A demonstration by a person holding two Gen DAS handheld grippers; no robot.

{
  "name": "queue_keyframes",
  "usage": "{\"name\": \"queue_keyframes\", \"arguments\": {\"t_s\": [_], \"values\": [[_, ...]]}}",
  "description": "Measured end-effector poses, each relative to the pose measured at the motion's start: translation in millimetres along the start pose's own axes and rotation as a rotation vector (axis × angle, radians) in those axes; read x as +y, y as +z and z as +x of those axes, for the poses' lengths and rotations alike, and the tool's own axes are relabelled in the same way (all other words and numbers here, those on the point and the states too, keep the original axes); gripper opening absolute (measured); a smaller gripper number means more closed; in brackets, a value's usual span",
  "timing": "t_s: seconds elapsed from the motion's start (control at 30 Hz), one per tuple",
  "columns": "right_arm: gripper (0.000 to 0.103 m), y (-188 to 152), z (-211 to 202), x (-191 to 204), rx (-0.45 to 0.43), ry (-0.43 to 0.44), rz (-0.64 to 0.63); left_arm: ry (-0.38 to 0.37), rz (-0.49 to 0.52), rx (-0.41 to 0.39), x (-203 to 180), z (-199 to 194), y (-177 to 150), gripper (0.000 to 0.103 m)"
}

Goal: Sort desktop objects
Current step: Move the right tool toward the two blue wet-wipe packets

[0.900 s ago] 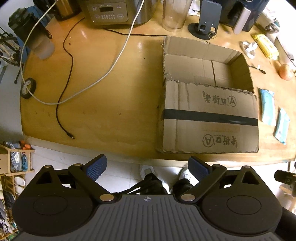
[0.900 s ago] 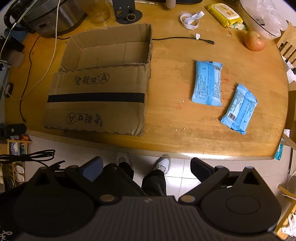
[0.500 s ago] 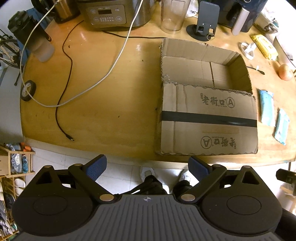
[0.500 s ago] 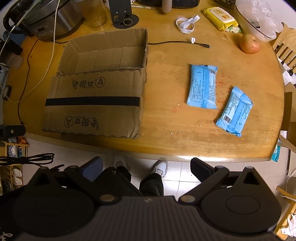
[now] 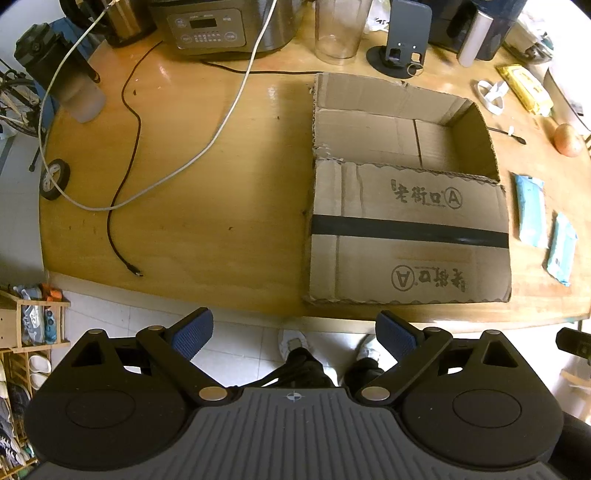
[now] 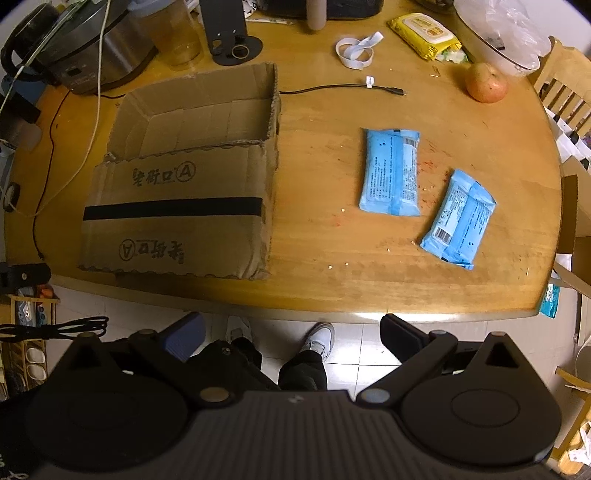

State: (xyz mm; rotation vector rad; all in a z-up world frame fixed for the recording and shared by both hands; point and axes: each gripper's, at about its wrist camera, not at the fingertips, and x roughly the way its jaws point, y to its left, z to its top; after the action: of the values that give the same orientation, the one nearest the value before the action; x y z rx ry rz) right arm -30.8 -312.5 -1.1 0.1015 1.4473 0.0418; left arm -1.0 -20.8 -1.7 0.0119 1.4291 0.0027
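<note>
An open cardboard box (image 5: 402, 147) (image 6: 192, 118) lies on the wooden table (image 5: 207, 206), its front flap (image 6: 177, 218) folded out flat toward me. Two blue packets lie right of it: one (image 6: 392, 172) nearer the box, the other (image 6: 458, 218) further right and tilted. In the left wrist view both packets (image 5: 530, 210) (image 5: 561, 248) show at the right edge. My left gripper (image 5: 293, 334) hangs open over the floor, short of the table edge. My right gripper (image 6: 291, 332) is open too, also off the table, nothing between its fingers.
A cooker (image 5: 218, 26), a clear jar (image 5: 338, 29), a phone stand (image 5: 402, 40) and a dark bottle (image 5: 59, 74) line the back. White and black cables (image 5: 129, 147) trail at left. An apple (image 6: 485, 82), yellow wipes (image 6: 424, 33), a white strap (image 6: 356, 50) and a black cable (image 6: 343, 87) lie at back right. A person's shoes (image 6: 317, 339) are below.
Both grippers have drawn back slightly from the table, so the box and packets sit a little higher in view. Nothing on the table has moved; both stay open.
</note>
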Motion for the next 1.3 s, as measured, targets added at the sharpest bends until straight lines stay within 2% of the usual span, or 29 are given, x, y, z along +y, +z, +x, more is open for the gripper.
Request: {"name": "queue_keyframes", "arguments": {"t_s": [1.3], "values": [[0.103, -25, -7, -70, -0.032, -0.014, 0.148, -0.018, 0.126, -0.010, -69, 2, 0, 0.097]]}}
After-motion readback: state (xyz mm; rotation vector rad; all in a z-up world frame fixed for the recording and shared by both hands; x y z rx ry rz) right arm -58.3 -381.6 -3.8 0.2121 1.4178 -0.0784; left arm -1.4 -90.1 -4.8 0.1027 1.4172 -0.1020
